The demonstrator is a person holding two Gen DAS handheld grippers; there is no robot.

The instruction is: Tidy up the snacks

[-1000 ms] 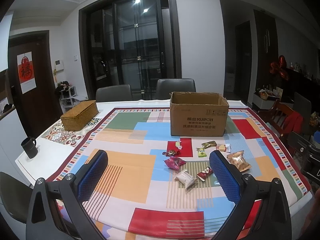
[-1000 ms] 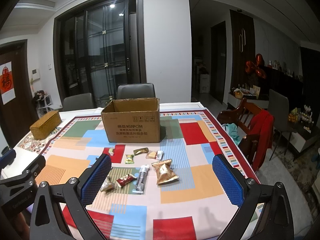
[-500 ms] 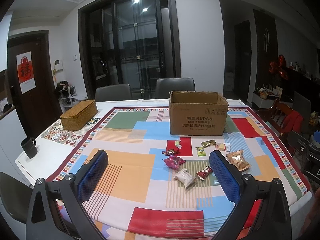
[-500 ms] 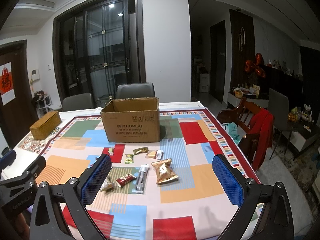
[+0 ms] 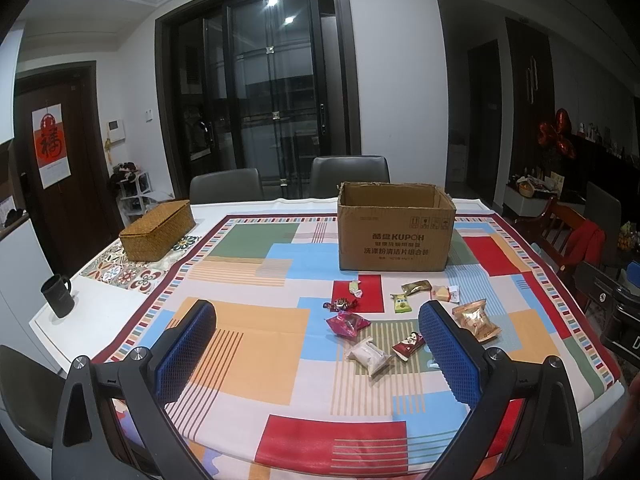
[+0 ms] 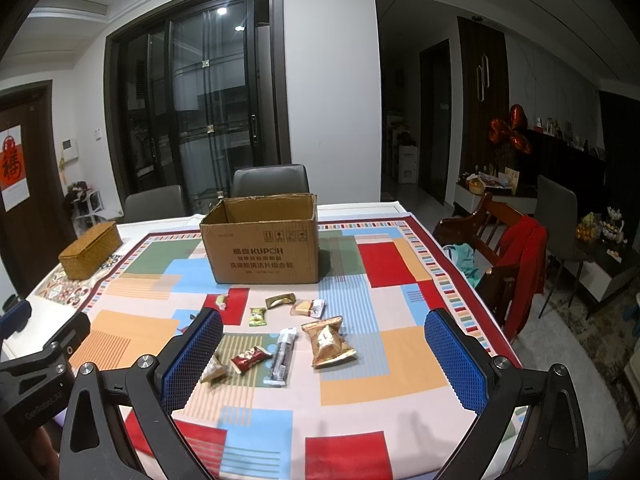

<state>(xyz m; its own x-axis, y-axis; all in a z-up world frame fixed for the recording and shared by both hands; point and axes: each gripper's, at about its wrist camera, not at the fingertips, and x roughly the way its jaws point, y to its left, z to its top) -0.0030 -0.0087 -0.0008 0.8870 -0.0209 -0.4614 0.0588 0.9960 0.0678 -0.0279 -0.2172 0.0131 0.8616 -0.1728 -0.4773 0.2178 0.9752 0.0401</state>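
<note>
Snacks (image 6: 296, 332) lie loose on the table (image 6: 408, 356) ahead of both tools, short of the cardboard box (image 6: 262, 250); nothing changed since a second ago, left tool (image 5: 316, 344) and right tool (image 6: 324, 354) still gaping, empty, sorting unstarted.

I saw open tablecloth (image 5: 240, 344) at 6–9 o'clock, passable | cardboard box (image 5: 394, 228) blocked 12 o'clock | scattered snack packets (image 5: 376, 332) cluttered 1–2 o'clock | wicker box (image 5: 158, 230) and mug (image 5: 58, 295) stood at 10 o'clock
</note>
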